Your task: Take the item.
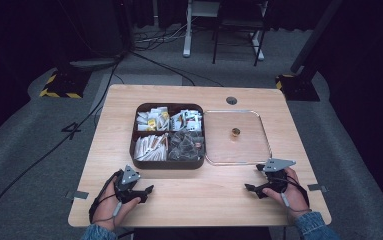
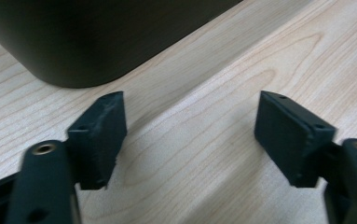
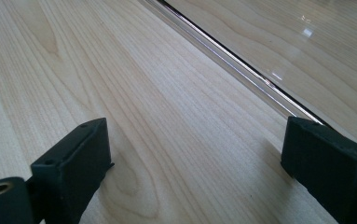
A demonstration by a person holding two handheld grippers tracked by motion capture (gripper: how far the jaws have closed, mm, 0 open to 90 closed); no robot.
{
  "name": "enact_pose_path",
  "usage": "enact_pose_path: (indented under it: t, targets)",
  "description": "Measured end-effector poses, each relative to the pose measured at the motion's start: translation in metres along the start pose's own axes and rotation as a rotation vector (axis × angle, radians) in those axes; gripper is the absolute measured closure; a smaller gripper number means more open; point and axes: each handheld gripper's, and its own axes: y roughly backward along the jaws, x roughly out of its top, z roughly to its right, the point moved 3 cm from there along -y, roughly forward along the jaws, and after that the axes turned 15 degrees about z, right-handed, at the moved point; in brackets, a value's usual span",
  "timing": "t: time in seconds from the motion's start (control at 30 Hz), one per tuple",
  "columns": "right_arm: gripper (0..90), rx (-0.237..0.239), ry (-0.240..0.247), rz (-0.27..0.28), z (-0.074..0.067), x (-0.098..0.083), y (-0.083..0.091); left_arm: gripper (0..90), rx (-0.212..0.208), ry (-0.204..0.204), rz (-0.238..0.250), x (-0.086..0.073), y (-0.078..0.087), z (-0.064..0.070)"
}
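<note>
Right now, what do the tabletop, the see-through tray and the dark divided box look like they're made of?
Table: light wood or wood-look laminate, matte, with visible grain. Tray: clear plastic or glass, glossy; the grain shows through it and its rim glints. Box: dark, smooth, rounded corners, probably matte plastic, though that's uncertain.

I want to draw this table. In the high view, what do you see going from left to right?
left gripper → dark divided box of packets → clear tray holding one small brown thing → right gripper, nearer the person, below the tray
</note>
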Motion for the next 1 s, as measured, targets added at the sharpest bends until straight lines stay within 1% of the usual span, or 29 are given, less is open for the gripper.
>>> enact_pose_path:
  t: [0.03, 0.07, 0.1, 0.13, 0.17, 0.2, 0.27, 0.3, 0.4, 0.5, 0.57, 0.6, 0.73, 0.87, 0.97, 1.0]
  targets:
    - [7.8, 0.006, 0.001, 0.001, 0.0, 0.0, 0.0, 35.2, 0.017, 0.003, -0.001, 0.004, 0.004, 0.0]
    - [7.8, 0.006, 0.001, 0.001, 0.0, 0.0, 0.0, 36.2, 0.017, 0.003, -0.001, 0.004, 0.004, 0.0]
    - [7.8, 0.007, 0.001, 0.001, 0.0, 0.0, 0.0, 36.2, 0.018, -0.001, 0.012, 0.006, 0.005, 0.0]
    - [7.7, 0.008, 0.002, 0.001, 0.0, 0.0, 0.0, 38.2, 0.016, 0.013, 0.029, 0.01, 0.008, 0.0]
    - [7.8, 0.009, 0.002, 0.001, 0.0, 0.0, 0.0, 38.5, 0.016, 0.017, 0.045, 0.014, 0.011, 0.0]
    - [7.8, 0.009, 0.002, 0.001, 0.0, 0.0, 0.0, 38.5, 0.011, 0.028, 0.054, 0.017, 0.013, 0.001]
    - [7.8, 0.009, 0.003, 0.001, 0.001, 0.0, 0.0, 38.5, 0.0, 0.054, 0.09, 0.025, 0.02, 0.001]
    - [7.8, 0.009, 0.003, 0.001, 0.0, 0.0, 0.0, 38.5, -0.003, 0.061, 0.103, 0.029, 0.023, 0.0]
    - [7.8, 0.01, 0.003, 0.001, 0.001, 0.0, 0.0, 38.5, 0.0, 0.067, 0.139, 0.039, 0.034, -0.002]
    - [7.8, 0.011, 0.004, 0.001, 0.001, 0.0, -0.001, 38.5, 0.007, 0.083, 0.205, 0.051, 0.048, -0.004]
    - [7.8, 0.012, 0.004, 0.001, 0.001, 0.0, -0.001, 38.5, 0.012, 0.09, 0.233, 0.056, 0.054, -0.005]
    - [7.8, 0.013, 0.004, 0.001, 0.001, 0.0, -0.001, 38.5, 0.016, 0.087, 0.24, 0.057, 0.056, -0.006]
    - [7.8, 0.014, 0.005, 0.001, 0.001, 0.0, -0.001, 38.5, 0.07, 0.05, 0.269, 0.066, 0.066, -0.009]
    - [7.8, 0.013, 0.005, 0.002, 0.001, 0.0, -0.001, 38.5, 0.091, 0.052, 0.299, 0.076, 0.071, -0.013]
    - [7.8, 0.013, 0.005, 0.002, 0.001, 0.0, -0.001, 38.4, 0.115, 0.057, 0.299, 0.08, 0.071, -0.017]
    - [7.8, 0.013, 0.005, 0.002, 0.001, 0.0, -0.001, 38.4, 0.148, 0.042, 0.286, 0.082, 0.071, -0.018]
